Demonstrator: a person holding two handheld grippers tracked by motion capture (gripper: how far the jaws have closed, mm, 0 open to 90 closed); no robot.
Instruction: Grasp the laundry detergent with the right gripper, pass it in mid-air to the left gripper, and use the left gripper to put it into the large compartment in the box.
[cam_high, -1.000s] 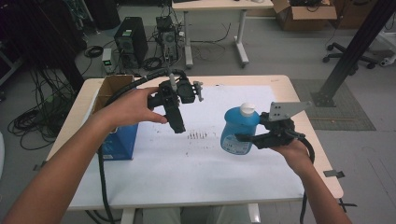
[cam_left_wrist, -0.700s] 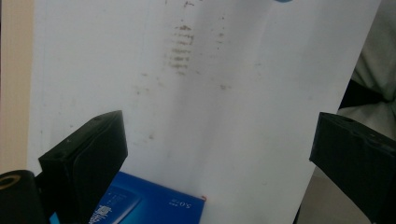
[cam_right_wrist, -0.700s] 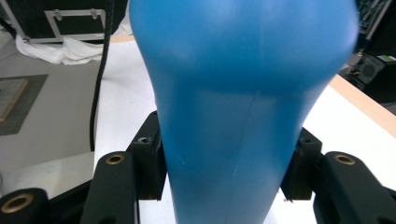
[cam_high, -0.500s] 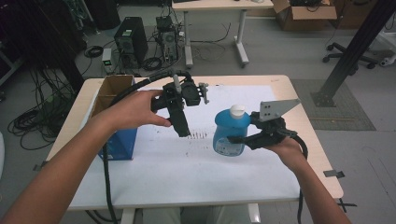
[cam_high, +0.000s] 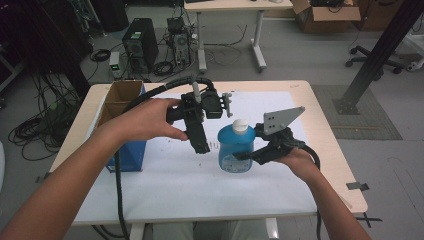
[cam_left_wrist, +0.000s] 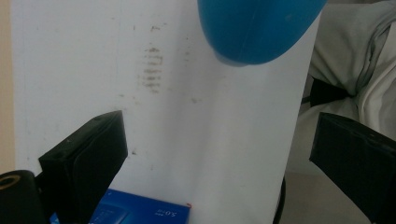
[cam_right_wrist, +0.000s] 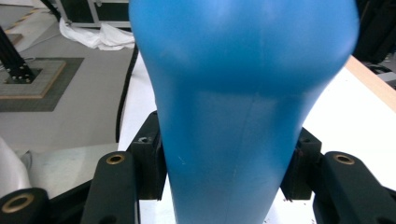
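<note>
Right gripper (cam_high: 246, 154) first: I have it clamped on the blue bottle (cam_high: 235, 150), jaws pressing either side of the body just below where it narrows toward the white cap (cam_high: 240, 125). In the right gripper view the bottle (cam_right_wrist: 243, 107) stands squarely between the two jaws, upright, which I judge is the point of the side-on grip: it leaves the cap free from above. The bottle is near the middle of the white sheet (cam_high: 180, 175), and the left gripper view shows its rounded base (cam_left_wrist: 259, 30) clear of the sheet, so I read it as lifted rather than standing.

Left gripper (cam_high: 199, 142) hangs just beside the bottle, on the side toward the blue box (cam_high: 127, 155), pointing down with its jaws wide apart and nothing between them. I judge it is lining up for the cap while the right one steadies the body.

The sheet covers most of the wooden table (cam_high: 325, 130) and carries a patch of grey smudges (cam_left_wrist: 152, 70) near the bottle. Beyond the table I see grey floor, computer towers (cam_high: 137, 47), loose cables and a second table.
</note>
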